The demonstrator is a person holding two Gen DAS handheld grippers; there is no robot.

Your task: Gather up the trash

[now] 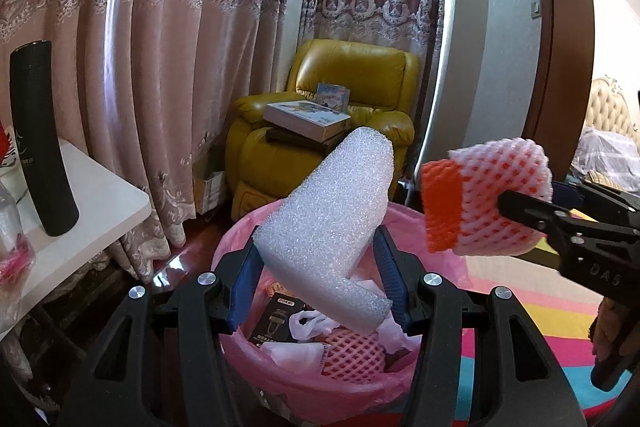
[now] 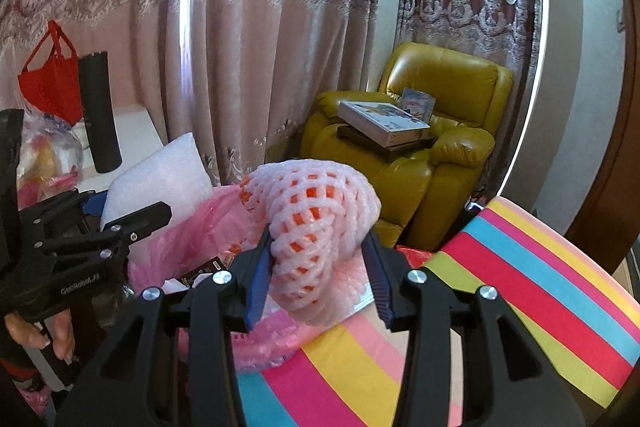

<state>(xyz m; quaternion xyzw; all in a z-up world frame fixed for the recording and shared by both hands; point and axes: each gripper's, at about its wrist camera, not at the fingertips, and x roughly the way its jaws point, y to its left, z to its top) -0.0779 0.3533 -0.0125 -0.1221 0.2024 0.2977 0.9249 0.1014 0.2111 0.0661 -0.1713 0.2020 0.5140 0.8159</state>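
Looking along the left gripper (image 1: 320,291), the left wrist view shows its blue pads clasping a white foam sheet (image 1: 332,223), bent and coarse-grained, directly above the pink-lined trash bin (image 1: 240,247). Inside the bin lie a small dark box, white wrappers and a pink foam net. Right of the bin, the right gripper (image 1: 520,211) carries a pink-and-orange foam net sleeve (image 1: 500,195) at rim height, not yet over the opening. Doing this step well probably means centring each piece over the bin before letting go, since light foam drifts and may catch on the rim.

Right wrist view: the right gripper (image 2: 320,267) has the net sleeve (image 2: 316,219) between its pads. The left pad presses the mesh; the right pad looks just clear, so whether the hold is firm cannot be told. The sleeve is soft, open-meshed and rolled, orange showing through pink. It hangs above the bin's right edge (image 2: 208,215), with the striped mat (image 2: 520,287) beyond. The left gripper (image 2: 120,223) and its foam sheet (image 2: 160,171) are over the bin's far side.
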